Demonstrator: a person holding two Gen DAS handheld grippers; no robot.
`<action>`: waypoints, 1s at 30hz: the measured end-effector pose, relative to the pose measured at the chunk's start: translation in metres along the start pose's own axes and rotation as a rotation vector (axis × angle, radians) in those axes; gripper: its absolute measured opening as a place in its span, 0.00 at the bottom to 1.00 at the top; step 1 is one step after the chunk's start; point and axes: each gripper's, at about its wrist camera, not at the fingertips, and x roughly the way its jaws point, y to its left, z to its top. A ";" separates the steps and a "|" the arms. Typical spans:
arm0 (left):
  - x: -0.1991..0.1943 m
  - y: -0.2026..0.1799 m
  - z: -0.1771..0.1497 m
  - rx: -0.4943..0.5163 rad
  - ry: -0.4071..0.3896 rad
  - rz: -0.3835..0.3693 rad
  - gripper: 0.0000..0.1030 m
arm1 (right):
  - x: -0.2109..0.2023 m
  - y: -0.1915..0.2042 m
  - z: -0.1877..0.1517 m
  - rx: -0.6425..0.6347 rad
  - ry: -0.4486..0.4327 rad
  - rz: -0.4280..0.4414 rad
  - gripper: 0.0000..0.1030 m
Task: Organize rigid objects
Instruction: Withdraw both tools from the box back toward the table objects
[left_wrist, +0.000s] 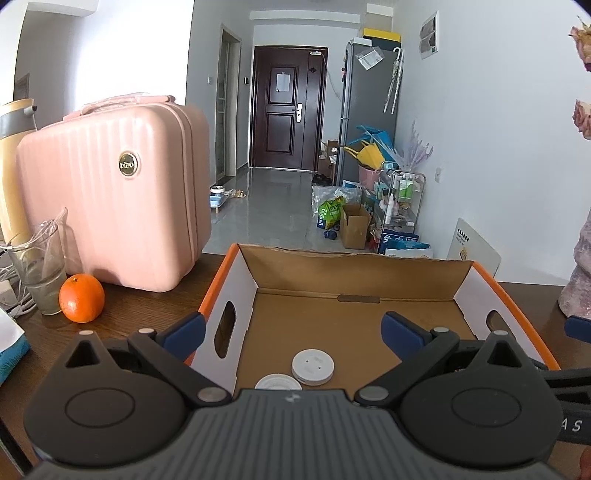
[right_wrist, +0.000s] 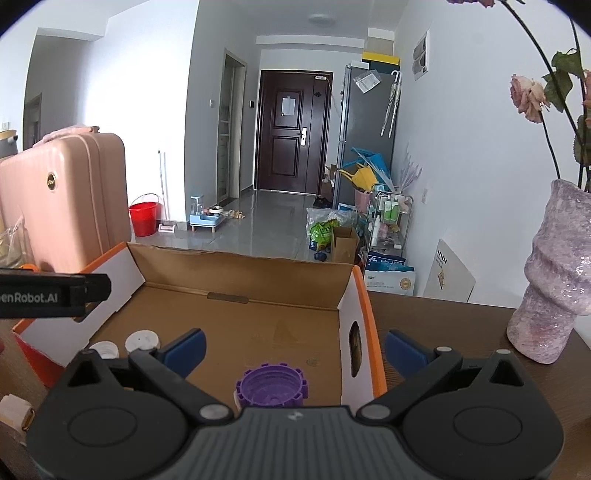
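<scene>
A: Claw on the left hand (left_wrist: 291, 332) first, in its own view: both blue pads stand spread wide with nothing between them. Its left pad (left_wrist: 184, 334) hangs outside the left wall of the cardboard box (left_wrist: 236, 280), its right pad over the box floor

B: And the things to sort?

A: Two white caps lie flat on the box floor, just below and between those pads. The fuller white cap (left_wrist: 313, 367) sits a little farther in; the second white cap (left_wrist: 277, 382) is nearer, half hidden by the claw body. They touch or nearly touch; I cannot tell which

B: Right wrist view?

A: Right claw (right_wrist: 293, 349) is likewise spread and empty. Its right pad (right_wrist: 406, 354) hangs outside the right wall of the box, left pad inside. A purple ridged cap (right_wrist: 272, 386) lies open side up on the box floor, near, directly below the gap. The white caps show at the near left corner (right_wrist: 142, 340)

B: So which hand for which?

A: By my reading, the purple cap is the right claw's, the white pair the left's. Being round, none of them favours a grasp direction. An orange (left_wrist: 81, 298) and a pink case (left_wrist: 122, 192) sit on the tabletop (left_wrist: 140, 310) to the left, outside the box
</scene>
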 end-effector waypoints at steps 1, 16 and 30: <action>-0.002 0.000 0.000 0.000 -0.004 0.000 1.00 | -0.002 0.000 0.000 0.000 -0.003 0.000 1.00; -0.041 0.012 -0.018 0.005 -0.017 -0.016 1.00 | -0.049 0.002 -0.017 -0.019 -0.048 0.022 1.00; -0.087 0.023 -0.047 0.036 -0.029 -0.021 1.00 | -0.101 0.010 -0.047 -0.032 -0.070 0.033 1.00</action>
